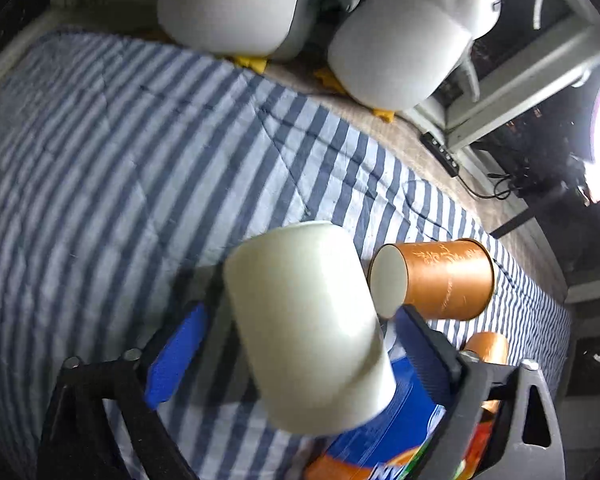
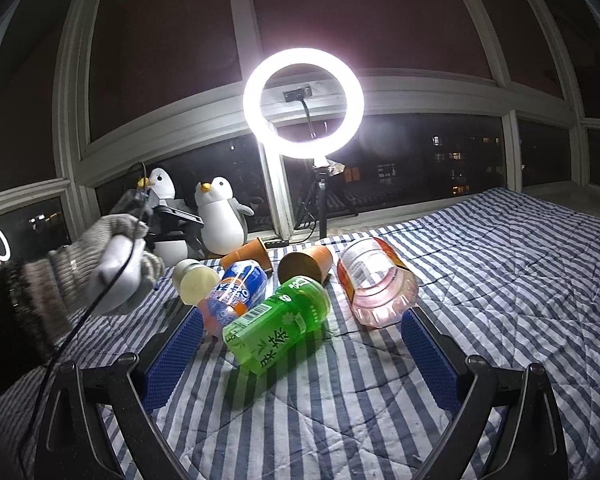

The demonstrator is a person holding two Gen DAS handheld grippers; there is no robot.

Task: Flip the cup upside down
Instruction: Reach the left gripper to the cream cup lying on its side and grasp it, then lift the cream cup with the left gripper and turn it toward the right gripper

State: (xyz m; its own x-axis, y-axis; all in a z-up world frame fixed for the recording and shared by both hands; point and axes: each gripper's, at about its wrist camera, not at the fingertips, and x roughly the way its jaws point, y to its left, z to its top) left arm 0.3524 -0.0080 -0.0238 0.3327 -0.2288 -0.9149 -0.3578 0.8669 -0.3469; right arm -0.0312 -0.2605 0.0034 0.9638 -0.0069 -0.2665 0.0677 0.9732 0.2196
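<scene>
Sole strong source: a white circular ring light on a stand (image 2: pixel 303 103), blown out with surrounding haze in the right wrist view, and a glare patch at the left wrist frame's right edge. Dark night windows. Left wrist view dim; the cream plastic cup (image 1: pixel 306 326) is soft with blur. Both frames bend straight lines and vignette black at corners.

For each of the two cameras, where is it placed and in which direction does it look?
Left wrist: on the left gripper, tilted, facing the striped quilt and two penguins; its open jaws flank the white cup.
Right wrist: on the right gripper, low over the quilt, facing the ring light and window; open, empty jaws and the gloved left hand show.
Shared: white cup, orange cups, blue-label bottle, penguins, quilt.
</scene>
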